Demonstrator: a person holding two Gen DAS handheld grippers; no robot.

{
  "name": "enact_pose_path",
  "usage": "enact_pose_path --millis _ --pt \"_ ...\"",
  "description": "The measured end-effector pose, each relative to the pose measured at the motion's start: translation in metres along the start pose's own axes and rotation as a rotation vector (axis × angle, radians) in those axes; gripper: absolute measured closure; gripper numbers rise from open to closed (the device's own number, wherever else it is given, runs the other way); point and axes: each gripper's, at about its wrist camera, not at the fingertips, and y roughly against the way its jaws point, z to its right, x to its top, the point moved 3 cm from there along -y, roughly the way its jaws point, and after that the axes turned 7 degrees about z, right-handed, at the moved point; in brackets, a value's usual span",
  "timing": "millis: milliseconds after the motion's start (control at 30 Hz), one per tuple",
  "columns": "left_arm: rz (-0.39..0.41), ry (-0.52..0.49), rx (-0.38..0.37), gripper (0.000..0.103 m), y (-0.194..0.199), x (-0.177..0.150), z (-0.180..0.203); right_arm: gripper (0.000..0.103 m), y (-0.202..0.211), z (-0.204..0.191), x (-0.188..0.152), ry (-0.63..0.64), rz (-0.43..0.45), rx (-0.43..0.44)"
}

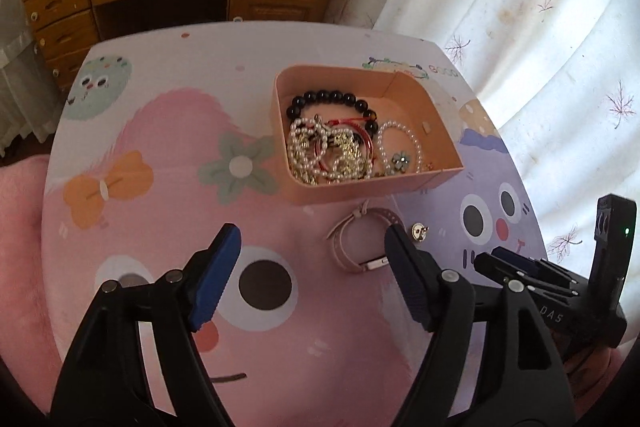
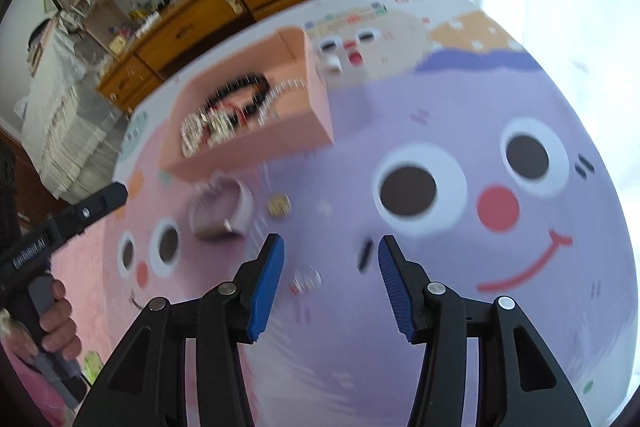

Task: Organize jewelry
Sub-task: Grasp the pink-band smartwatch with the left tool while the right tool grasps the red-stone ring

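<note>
pink rectangular box [image 1: 400, 183] on the cartoon-print bench [image 1: 160, 99] holds beaded bracelets [image 1: 332, 139]; a pink looped watch strap [image 1: 360, 243] and small gold earring [image 1: 418, 231] lie just beside it. left tool [image 1: 312, 255] and right tool [image 2: 331, 259] both spread, empty.

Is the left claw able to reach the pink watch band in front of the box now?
Probably yes: the left claw is open and empty, and the pink watch band lies uncovered on the table just ahead.
</note>
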Motion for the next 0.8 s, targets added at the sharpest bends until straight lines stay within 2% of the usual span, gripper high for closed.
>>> enact_pose_path --millis 200,333,567,800 --pt "-0.108 0.214 -0.046 0.023 -0.017 -0.021 -0.010 0.046 0.003 0.002 -0.029 0.085 -0.046 -0.038" --pt "-0.134 0.295 -0.049 0.023 -0.025 -0.028 -0.007 0.046 0.009 -0.006 -0.042 0.197 -0.027 -0.051" --pt "-0.175 0.299 -0.025 0.022 -0.042 -0.036 0.015 0.045 0.011 -0.027 -0.055 0.484 0.030 -0.036" --pt "-0.191 0.246 0.019 0.021 -0.059 -0.033 0.044 0.045 0.008 -0.043 -0.062 0.688 0.073 0.023"
